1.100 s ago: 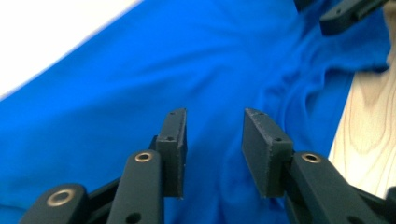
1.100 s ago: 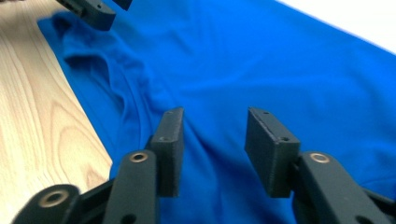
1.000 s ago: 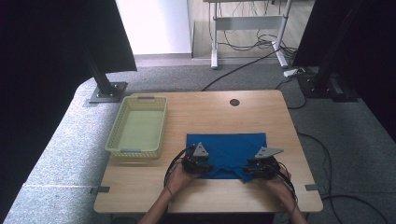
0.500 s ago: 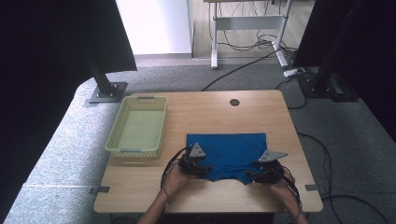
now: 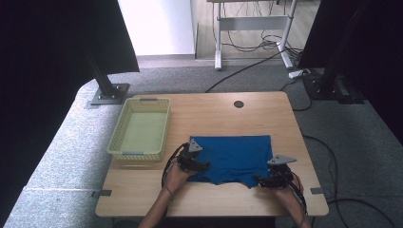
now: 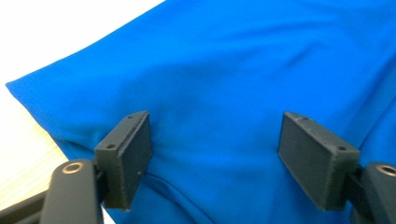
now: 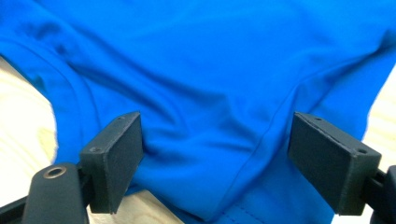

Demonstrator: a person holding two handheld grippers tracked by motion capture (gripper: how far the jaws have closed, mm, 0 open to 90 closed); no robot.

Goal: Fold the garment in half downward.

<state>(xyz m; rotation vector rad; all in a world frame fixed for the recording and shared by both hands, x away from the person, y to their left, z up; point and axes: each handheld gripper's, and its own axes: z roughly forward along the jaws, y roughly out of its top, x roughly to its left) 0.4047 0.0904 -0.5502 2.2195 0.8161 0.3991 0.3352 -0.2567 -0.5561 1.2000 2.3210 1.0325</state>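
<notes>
Both jaws gaping, the left gripper [image 5: 194, 164] and right gripper [image 5: 274, 179] press on the blue cloth [image 5: 233, 156] (yellow basket [image 5: 140, 130] well aside).

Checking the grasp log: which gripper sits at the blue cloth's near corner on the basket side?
The left gripper, jaws open over the blue cloth, beside the yellow basket. The right gripper is at the opposite near corner.

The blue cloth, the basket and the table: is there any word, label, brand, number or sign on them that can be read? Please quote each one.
There are none to quote.
Blue cloth: plain fabric with seams, no print or tag in the high view or in either gripper view.
Yellow-green basket: no lettering.
Wooden table: no marks that can be read.
Left tool and right tool: black pads, no writing.
</notes>
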